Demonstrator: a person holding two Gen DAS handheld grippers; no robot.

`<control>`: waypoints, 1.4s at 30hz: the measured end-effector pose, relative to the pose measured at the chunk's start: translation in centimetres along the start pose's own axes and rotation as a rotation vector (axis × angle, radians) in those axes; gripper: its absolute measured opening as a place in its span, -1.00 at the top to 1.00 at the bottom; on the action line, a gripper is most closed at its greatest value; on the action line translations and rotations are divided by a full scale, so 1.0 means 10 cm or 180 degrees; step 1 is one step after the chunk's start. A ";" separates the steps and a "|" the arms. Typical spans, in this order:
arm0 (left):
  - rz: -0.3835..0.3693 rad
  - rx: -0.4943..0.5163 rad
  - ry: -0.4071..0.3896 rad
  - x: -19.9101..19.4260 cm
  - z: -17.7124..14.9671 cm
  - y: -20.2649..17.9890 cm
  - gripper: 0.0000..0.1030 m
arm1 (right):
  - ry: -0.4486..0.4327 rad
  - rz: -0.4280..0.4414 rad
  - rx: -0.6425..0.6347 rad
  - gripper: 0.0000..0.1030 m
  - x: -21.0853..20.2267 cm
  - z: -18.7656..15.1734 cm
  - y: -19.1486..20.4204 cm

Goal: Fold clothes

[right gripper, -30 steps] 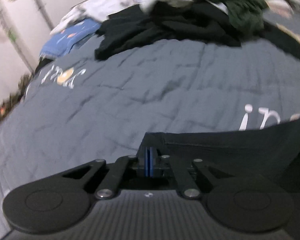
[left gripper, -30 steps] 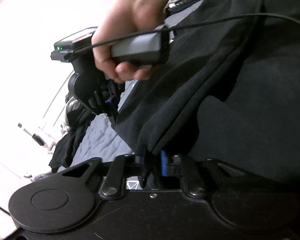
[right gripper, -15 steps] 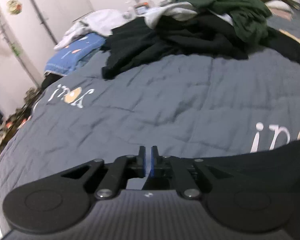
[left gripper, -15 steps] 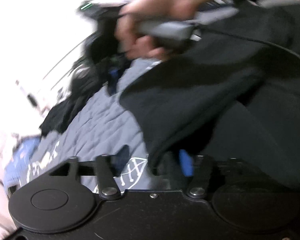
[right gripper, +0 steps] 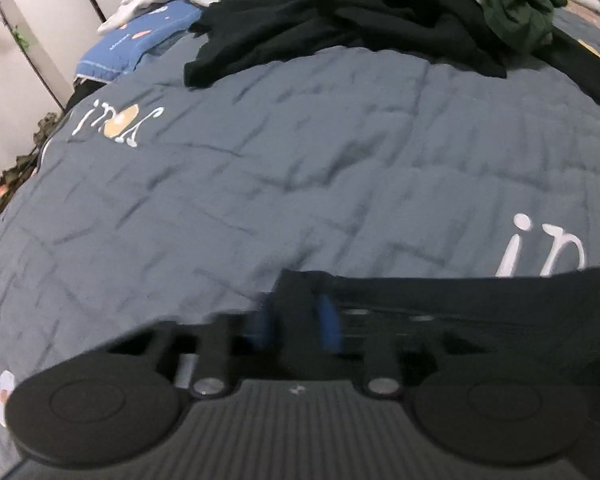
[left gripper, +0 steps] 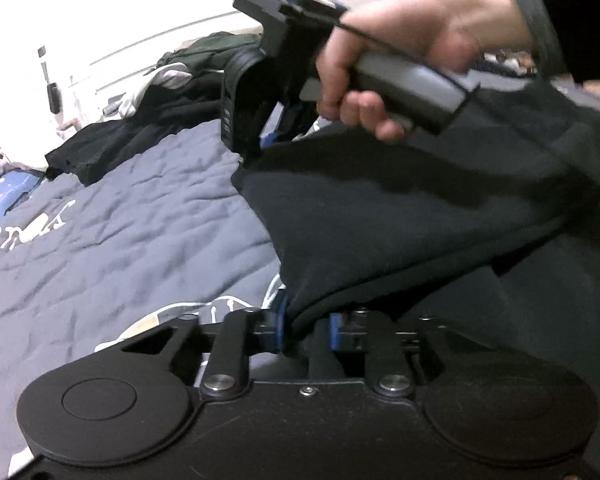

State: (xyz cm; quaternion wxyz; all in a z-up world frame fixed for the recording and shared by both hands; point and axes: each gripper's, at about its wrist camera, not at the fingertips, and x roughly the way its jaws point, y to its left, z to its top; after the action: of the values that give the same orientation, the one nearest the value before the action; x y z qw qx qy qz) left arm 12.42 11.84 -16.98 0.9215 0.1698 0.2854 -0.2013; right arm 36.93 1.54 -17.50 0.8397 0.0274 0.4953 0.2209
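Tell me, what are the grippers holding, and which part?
The black garment, by one edge. The left gripper's jaws are closing with a fold of that edge between them; the right gripper pinches a corner.

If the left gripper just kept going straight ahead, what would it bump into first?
Probably the black garment: the left gripper is closing with its edge already between the jaws. Past that fold lies the grey quilt, though depth is hard to judge.
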 end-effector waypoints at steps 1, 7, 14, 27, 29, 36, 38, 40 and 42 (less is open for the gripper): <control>0.0070 0.0069 -0.0077 -0.04 0.01 0.00 0.73 | -0.0073 0.0018 0.0052 0.87 -0.02 0.01 0.00; 0.0500 0.0452 -0.0273 -0.18 0.10 -0.02 0.73 | -0.0783 0.0273 0.0319 0.88 -0.32 0.10 -0.03; 0.0608 0.0891 0.0081 -0.07 -0.07 -0.12 0.11 | -0.0708 -0.0133 -0.0118 0.80 -0.15 0.08 0.11; 0.0069 0.1289 -0.0224 -0.39 0.04 -0.40 -0.07 | -0.1196 0.0201 0.0348 -0.01 -1.91 -0.82 -0.47; 0.0027 0.1227 -0.0268 -0.40 0.07 -0.43 -0.08 | -0.1201 0.0100 0.0521 -0.01 -2.05 -1.13 -0.67; -0.0217 0.0811 -0.0072 -0.18 0.08 -0.48 -0.25 | -0.1103 -0.0258 0.1261 -0.02 -2.15 -2.20 -1.34; -0.0354 0.0862 0.0221 -0.06 0.02 -0.52 -0.25 | -0.1077 -0.0298 0.1412 -0.02 -2.09 -2.41 -1.47; -0.0336 0.0926 0.0233 -0.05 -0.01 -0.55 -0.25 | -0.1081 -0.0231 0.1499 -0.01 -1.99 -2.57 -1.59; -0.0341 0.0809 0.0252 -0.07 0.07 -0.53 -0.24 | -0.1160 -0.0175 0.1521 0.00 -1.98 -2.63 -1.62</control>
State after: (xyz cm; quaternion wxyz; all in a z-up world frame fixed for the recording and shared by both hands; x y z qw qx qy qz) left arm 9.75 7.19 -17.11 0.8686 0.2774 0.3024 -0.2778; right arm 12.13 -25.47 -18.87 0.8902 0.2499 0.3750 0.0667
